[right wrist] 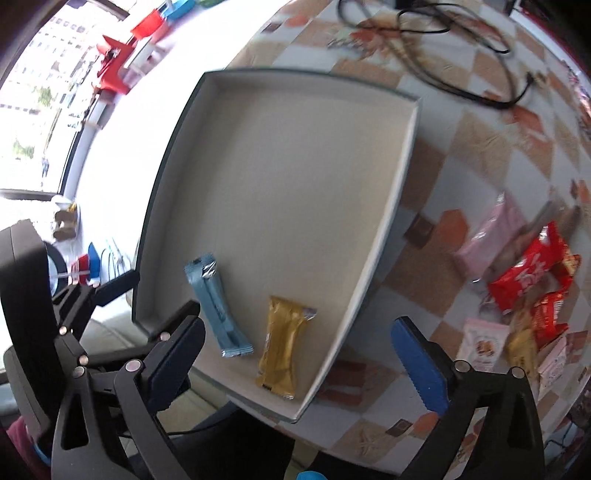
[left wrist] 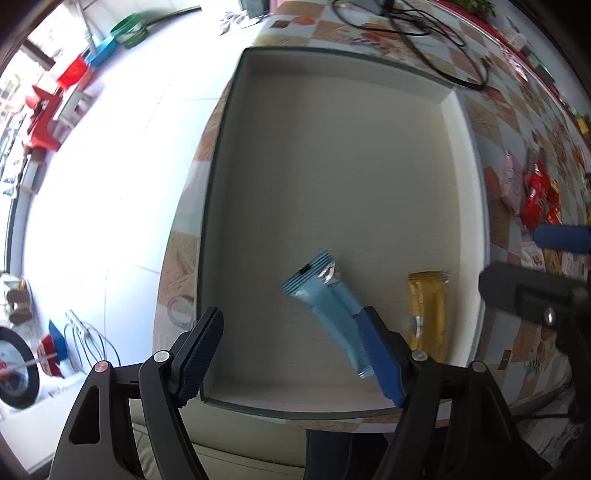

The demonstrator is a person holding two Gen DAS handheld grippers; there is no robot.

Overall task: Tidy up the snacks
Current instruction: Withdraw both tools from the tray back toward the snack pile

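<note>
A shallow white box with a dark rim sits on the patterned table. A light blue snack bar and a yellow snack bar lie side by side on its floor near the front edge. My left gripper hangs open above the box's near corner; its right finger crosses in front of the blue bar without touching it. My right gripper is open wide over the yellow bar, holding nothing. Loose snacks lie right of the box: red packets and a pink packet.
Black cables loop on the table beyond the box. The table's near edge runs just below the box, with a pale seat under it. White floor with red and blue items lies to the left. The other gripper's body shows at the right.
</note>
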